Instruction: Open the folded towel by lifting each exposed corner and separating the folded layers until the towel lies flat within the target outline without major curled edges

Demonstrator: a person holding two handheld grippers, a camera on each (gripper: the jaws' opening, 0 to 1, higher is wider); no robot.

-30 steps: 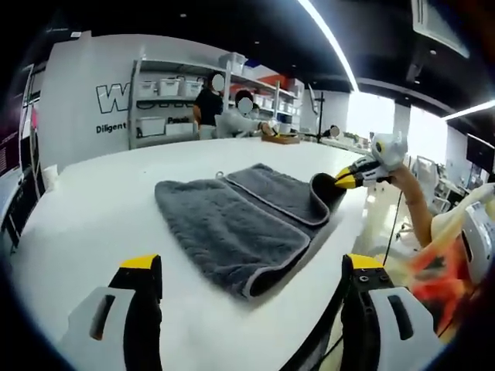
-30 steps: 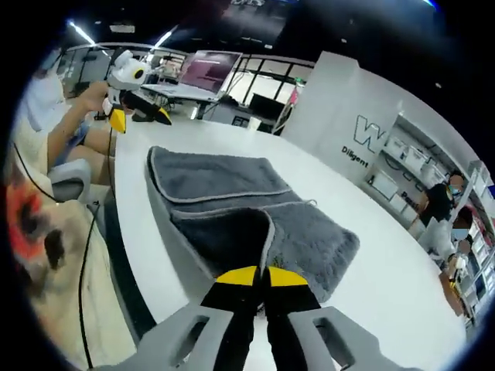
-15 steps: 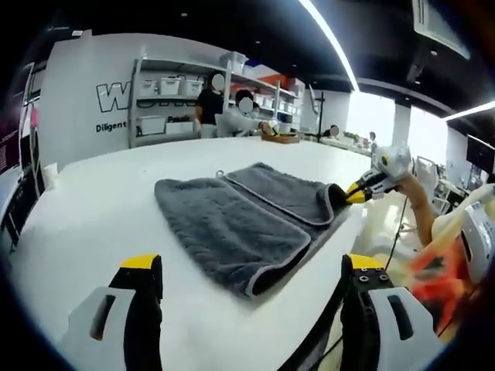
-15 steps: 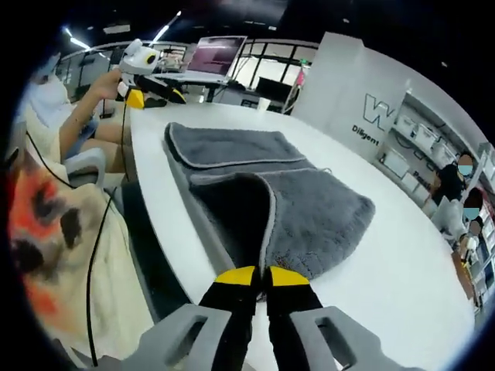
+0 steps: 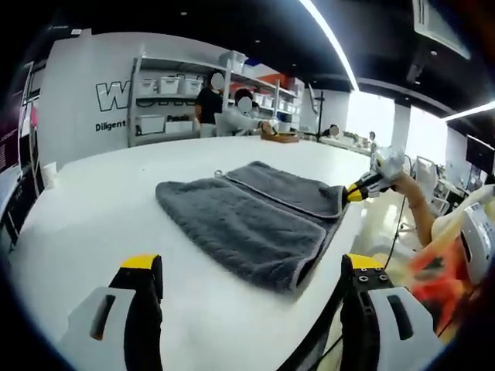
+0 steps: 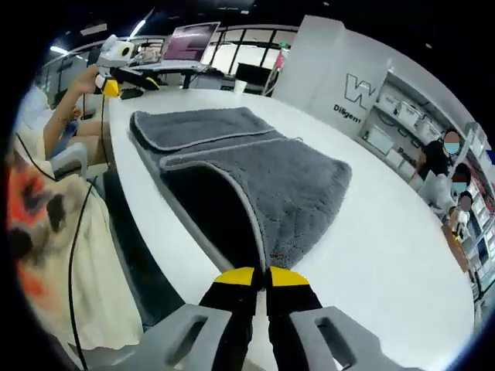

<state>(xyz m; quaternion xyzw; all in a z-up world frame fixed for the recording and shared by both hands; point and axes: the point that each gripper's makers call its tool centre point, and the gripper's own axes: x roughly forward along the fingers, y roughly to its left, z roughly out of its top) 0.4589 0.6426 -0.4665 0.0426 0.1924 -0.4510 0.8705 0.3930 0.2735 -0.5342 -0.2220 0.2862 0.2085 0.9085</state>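
Observation:
A grey towel (image 5: 247, 220) lies partly folded on the round white table (image 5: 93, 201), one layer still doubled over along its middle. My right gripper (image 6: 255, 277) is shut on the towel's (image 6: 263, 174) near corner, low at the table's edge; in the left gripper view it (image 5: 357, 191) comes in from the right, pinching that corner. My left gripper (image 5: 251, 267) stands wide open, short of the towel and touching nothing. In the right gripper view the left gripper (image 6: 116, 85) sits in a hand beyond the towel's far end.
The table's curved edge (image 6: 147, 255) runs close beside the towel, with a person's light, orange-patterned clothes (image 6: 46, 232) and a black cable (image 6: 73, 263) below it. Shelves with white bins (image 5: 166, 104) and people (image 5: 209, 100) stand at the back. A screen (image 6: 189, 39) sits on another desk.
My right gripper has drawn the held corner down and outward to the table's edge. The raised flap has come down and the towel now lies wider and flatter. The left gripper has stayed put.

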